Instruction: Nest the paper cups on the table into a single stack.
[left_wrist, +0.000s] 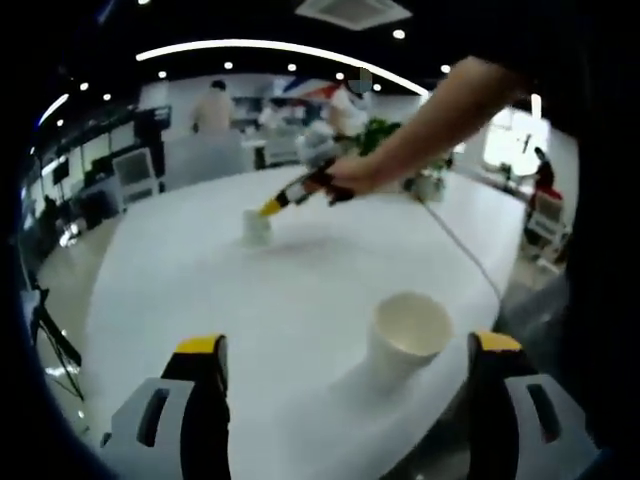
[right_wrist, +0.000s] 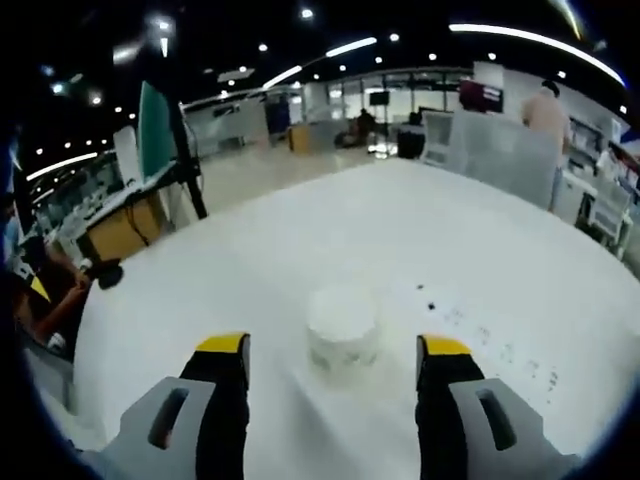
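The left claw (left_wrist: 345, 365) gapes wide, held low. The person's bare forearm (left_wrist: 440, 115) stretches well forward, its hand (left_wrist: 350, 175) carrying the right claw (right_wrist: 335, 360) (jaws spread too).

Left gripper (left_wrist: 345, 365): its bodies were cut off by the bottom edge of the left gripper view.
Right gripper (right_wrist: 333, 362): also cut off at the bottom edge of its own view.
Far cup (left_wrist: 256, 227): small and blurred in the upper middle; contact with the yellow tip could not be told.
Near cup (left_wrist: 408, 342): its base was blurred against the table (left_wrist: 300, 290).
Upside-down cup (right_wrist: 342, 327): soft, its markings were unreadable.
Dark specks (right_wrist: 431, 291): too small to tell.
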